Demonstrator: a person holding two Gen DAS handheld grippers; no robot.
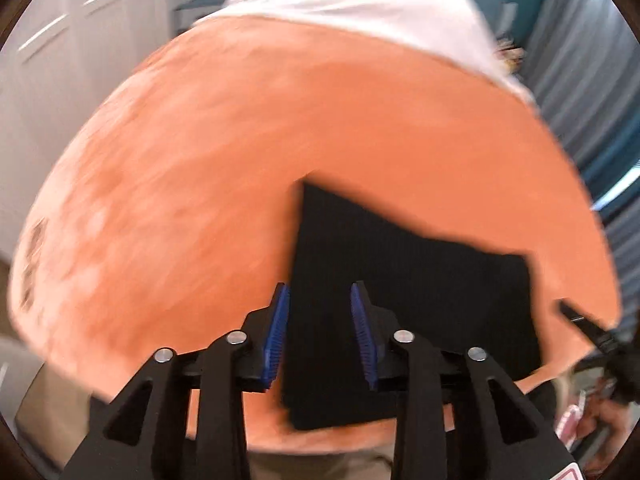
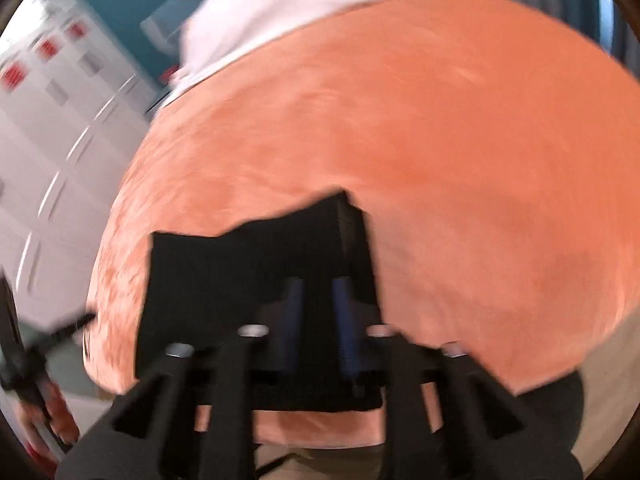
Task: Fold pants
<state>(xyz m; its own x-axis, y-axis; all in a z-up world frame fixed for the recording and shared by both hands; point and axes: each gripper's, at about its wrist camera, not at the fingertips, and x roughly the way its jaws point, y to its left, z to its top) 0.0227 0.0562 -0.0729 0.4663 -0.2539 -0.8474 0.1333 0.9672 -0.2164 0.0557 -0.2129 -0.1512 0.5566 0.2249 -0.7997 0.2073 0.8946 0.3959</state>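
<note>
Folded black fabric pants (image 1: 404,300): lie as a compact rectangle at the near edge of the orange plush cover (image 1: 248,168).
Open room: bare orange surface far and to both sides; white sheet (image 1: 360,4) beyond.
Left gripper (image 1: 320,330): fingers spread, holding nothing, above the pants' left edge.
Right gripper (image 2: 318,324): fingers parted, empty, over the pants' right part.

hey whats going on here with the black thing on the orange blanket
A person is folding black pants on a bed covered with an orange blanket, holding a two-finger tool in each hand. The pants already lie in a compact folded rectangle. The left tool and right tool both hover over it with jaws apart, holding nothing. Both views are motion-blurred.
</note>
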